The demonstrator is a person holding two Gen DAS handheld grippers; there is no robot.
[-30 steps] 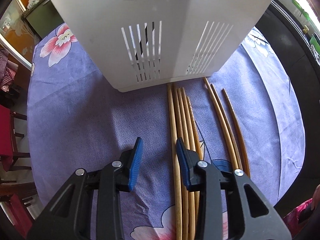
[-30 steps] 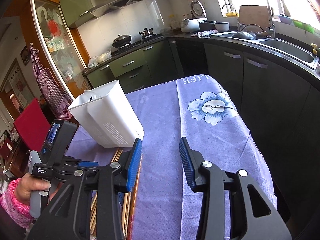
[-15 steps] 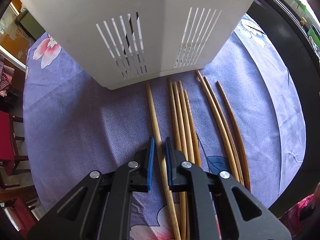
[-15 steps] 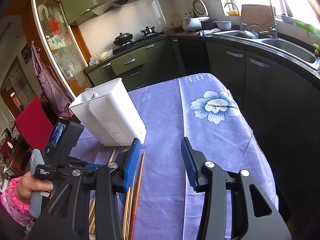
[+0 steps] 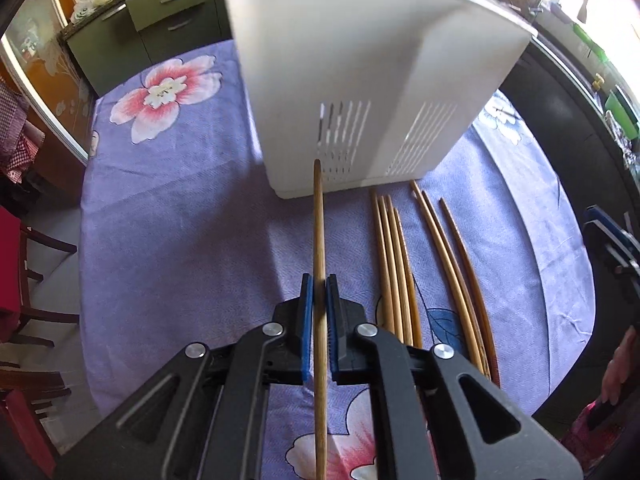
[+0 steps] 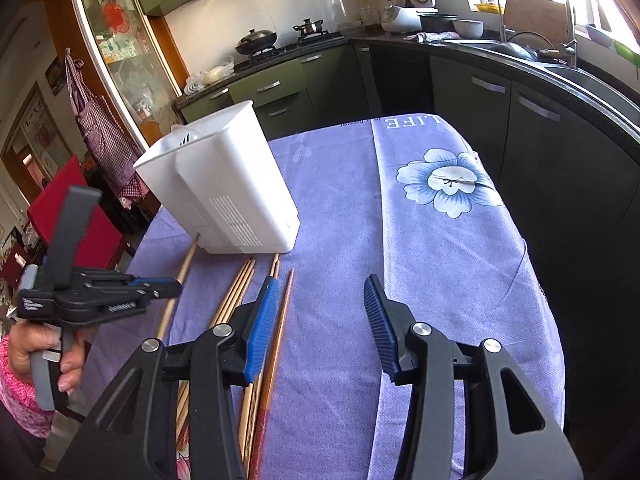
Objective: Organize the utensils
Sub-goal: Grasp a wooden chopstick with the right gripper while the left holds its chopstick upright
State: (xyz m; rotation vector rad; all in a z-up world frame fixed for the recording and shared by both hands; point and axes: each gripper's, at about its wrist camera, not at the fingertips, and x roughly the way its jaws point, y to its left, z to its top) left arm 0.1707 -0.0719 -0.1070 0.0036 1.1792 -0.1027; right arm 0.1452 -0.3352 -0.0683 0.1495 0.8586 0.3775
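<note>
Chopsticks are the whole job here, and right now one chopstick [image 5: 318,240] is pinched between the closed blue pads of the left tongs [image 5: 319,300], lifted off the cloth with its tip pointing at the lower wall of the white utensil holder [image 5: 360,80], so it looks like that one is on its way in but not there yet. Progress-wise I'd call it early: some dark utensil tips poke up in the holder's far compartment in the right wrist view, hard to say exactly what they are, and seven more chopsticks lie on the surface [image 5: 180,220] just in front of the holder, a bunch of four [image 5: 394,264] and a looser set of three [image 5: 452,264] a bit further right. The right tongs [image 6: 320,312] are wide open with nothing in them, hovering low over the purple flowered tablecloth [image 6: 440,240] right beside the outermost chopstick. Main thing in the way, I reckon, is the holder itself: it's tall and the stick is aimed at its side, so it'd need to go up and tip over the rim. Kitchen counters, a sink [image 6: 580,68] and a red chair [image 6: 60,208] sit around but well apart
</note>
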